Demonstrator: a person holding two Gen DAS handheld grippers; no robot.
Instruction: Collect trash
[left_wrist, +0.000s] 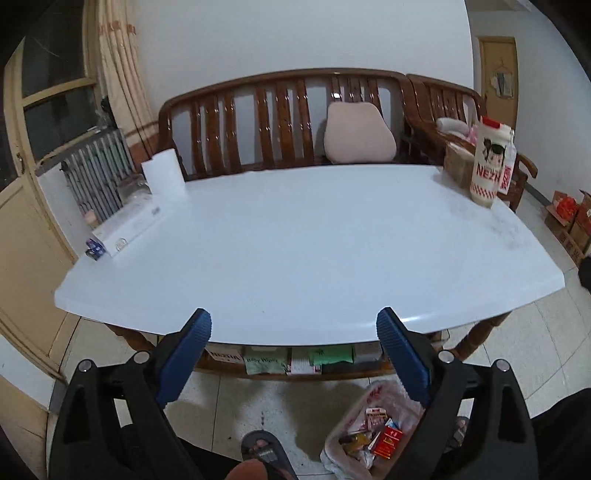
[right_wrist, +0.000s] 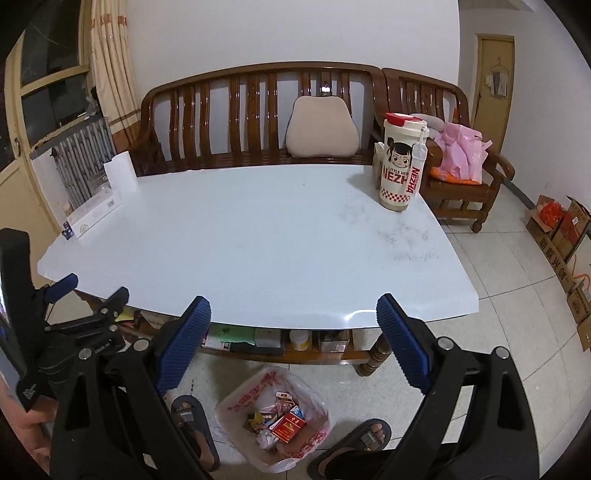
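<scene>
A white plastic bag with red print stands open on the floor between the person's sandalled feet, holding several small red and white packets. In the left wrist view the same bag shows at the lower right. My left gripper is open and nothing is between its blue pads; it hangs over the near edge of the white table. My right gripper is open too, with nothing between its jaws, above the bag and the table's near edge. The left gripper also shows at the left edge of the right wrist view.
On the table stand a tall cartoon-printed tumbler, a white roll and a flat white box. A shelf under the table holds packets. A wooden bench with a cushion is behind; cardboard boxes line the right wall.
</scene>
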